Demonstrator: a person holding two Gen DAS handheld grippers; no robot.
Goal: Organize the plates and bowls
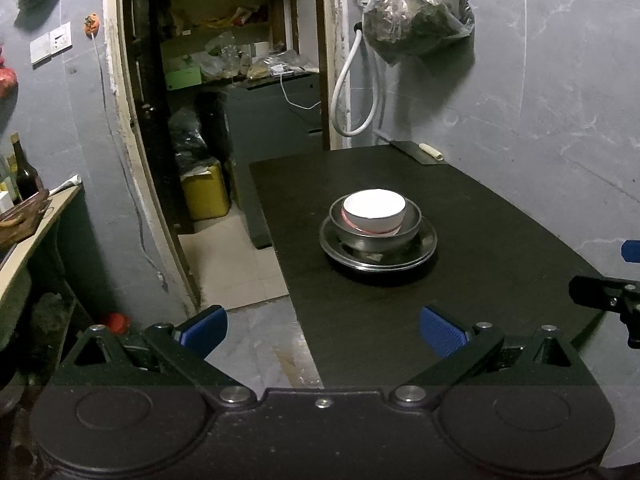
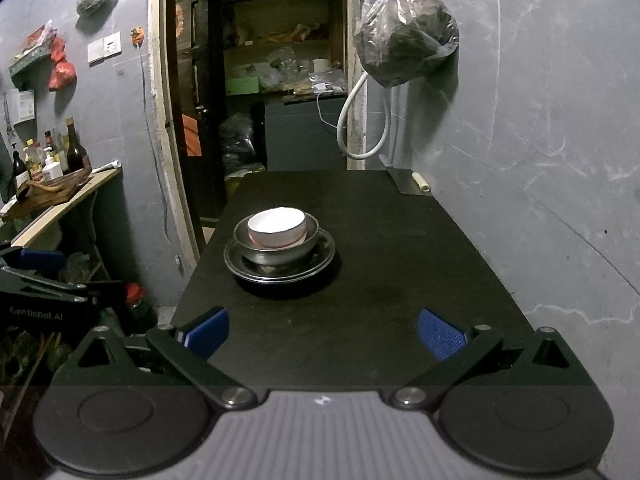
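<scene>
A white bowl (image 1: 375,210) sits nested inside a steel bowl (image 1: 376,232), which stands on a stack of steel plates (image 1: 378,258) in the middle of the black table (image 1: 480,280). The same stack shows in the right wrist view: white bowl (image 2: 276,226), steel bowl (image 2: 276,250), plates (image 2: 279,270). My left gripper (image 1: 323,330) is open and empty, held back at the table's near left edge. My right gripper (image 2: 323,330) is open and empty above the near end of the table (image 2: 400,280). The right gripper's fingers (image 1: 600,296) show at the right edge of the left view.
A cleaver (image 1: 420,152) lies at the table's far right corner by the wall. A bag (image 1: 416,16) and a white hose (image 1: 352,92) hang on the wall. An open doorway with cluttered shelves is behind. A counter with bottles (image 2: 76,148) stands left.
</scene>
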